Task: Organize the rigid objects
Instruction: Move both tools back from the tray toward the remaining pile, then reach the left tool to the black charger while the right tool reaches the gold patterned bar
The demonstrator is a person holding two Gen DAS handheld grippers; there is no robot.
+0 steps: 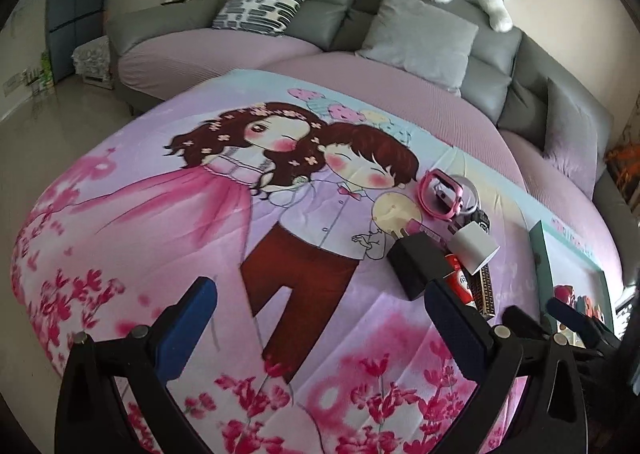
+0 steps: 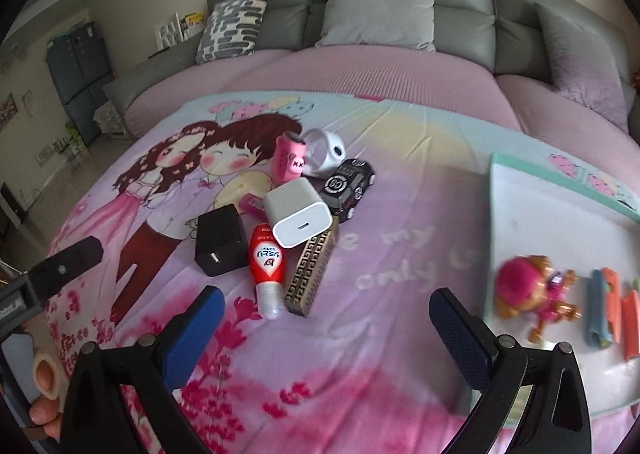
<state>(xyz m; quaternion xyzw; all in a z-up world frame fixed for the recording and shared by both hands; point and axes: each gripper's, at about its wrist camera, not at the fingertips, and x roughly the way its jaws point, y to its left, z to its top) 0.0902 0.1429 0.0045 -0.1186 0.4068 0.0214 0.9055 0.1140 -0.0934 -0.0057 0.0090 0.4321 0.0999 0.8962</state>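
A pile of small objects lies on the cartoon-print blanket (image 2: pixel 380 334): a black charger (image 2: pixel 220 244), a white charger (image 2: pixel 298 214), a red tube (image 2: pixel 266 266), a gold-patterned box (image 2: pixel 310 274), a black toy car (image 2: pixel 348 188) and a pink can (image 2: pixel 288 158). My right gripper (image 2: pixel 328 318) is open and empty, just short of the tube and the patterned box. My left gripper (image 1: pixel 320 314) is open and empty too, over bare blanket to the left of the black charger (image 1: pixel 416 262) and white charger (image 1: pixel 474 248).
A white tray with a teal rim (image 2: pixel 540 222) lies at the right, holding a pink toy figure (image 2: pixel 532 294) and orange and blue pieces (image 2: pixel 604 306). A grey sofa (image 2: pixel 400 6) with cushions runs behind. A hand (image 2: pixel 44 394) shows at lower left.
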